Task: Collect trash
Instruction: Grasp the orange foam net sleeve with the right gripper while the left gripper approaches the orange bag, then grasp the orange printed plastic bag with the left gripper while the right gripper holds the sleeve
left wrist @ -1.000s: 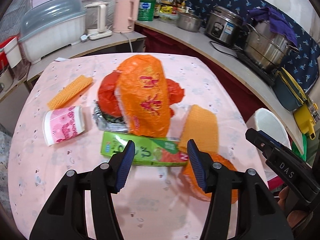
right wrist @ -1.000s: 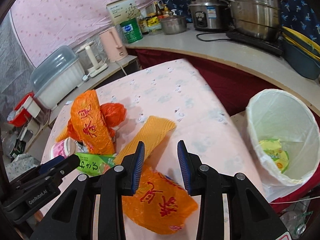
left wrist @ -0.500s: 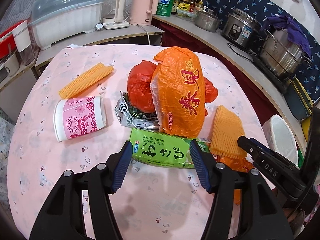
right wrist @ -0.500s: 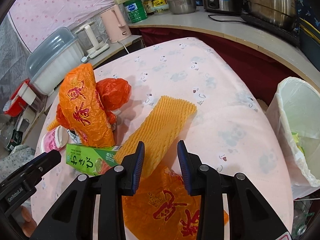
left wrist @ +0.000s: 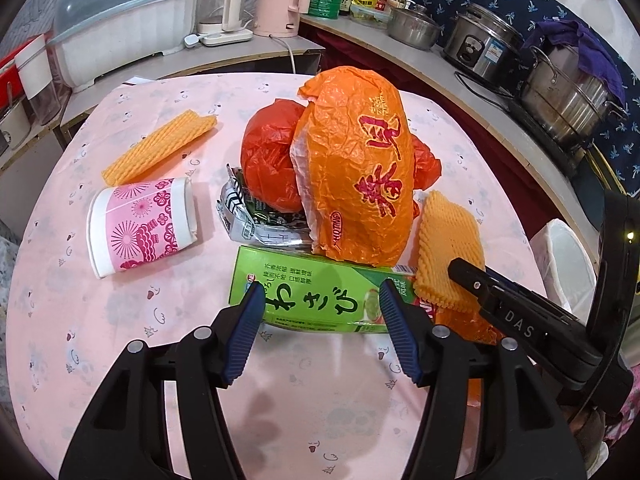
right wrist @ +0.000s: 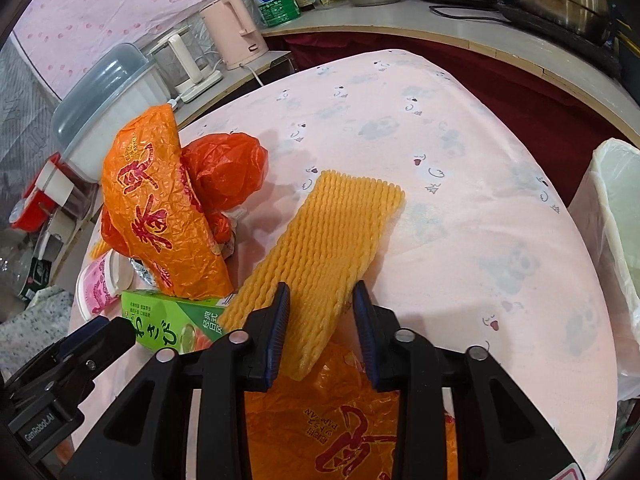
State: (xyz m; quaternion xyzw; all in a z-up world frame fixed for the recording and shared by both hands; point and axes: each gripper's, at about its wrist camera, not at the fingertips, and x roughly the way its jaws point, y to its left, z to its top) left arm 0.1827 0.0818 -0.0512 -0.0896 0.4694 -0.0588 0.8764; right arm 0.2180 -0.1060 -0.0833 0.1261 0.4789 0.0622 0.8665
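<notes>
Trash lies on a pink table (left wrist: pixel 120 340). My left gripper (left wrist: pixel 320 322) is open, its jaws on either side of a green box (left wrist: pixel 316 300). Behind the box are an orange bag (left wrist: pixel 356 168), a red bag (left wrist: pixel 268 160), a foil wrapper (left wrist: pixel 248 220), a pink paper cup (left wrist: pixel 144 224) on its side and a yellow foam net (left wrist: pixel 156 148). My right gripper (right wrist: pixel 322 324) is open around the near end of a second yellow foam net (right wrist: pixel 328 248), above a flat orange bag (right wrist: pixel 352 420). A white-lined bin (right wrist: pixel 616 248) stands at the right.
A counter behind the table carries a pink kettle (left wrist: pixel 280 0), a covered dish rack (left wrist: pixel 120 20), a rice cooker (left wrist: pixel 484 44) and steel pots (left wrist: pixel 568 92). The right gripper's body (left wrist: pixel 532 320) shows at the right of the left wrist view.
Both grippers have moved forward and lower toward the trash. The left jaws now flank the green box. The right jaws now flank the foam net's near end. The bin slid to the right edge.
</notes>
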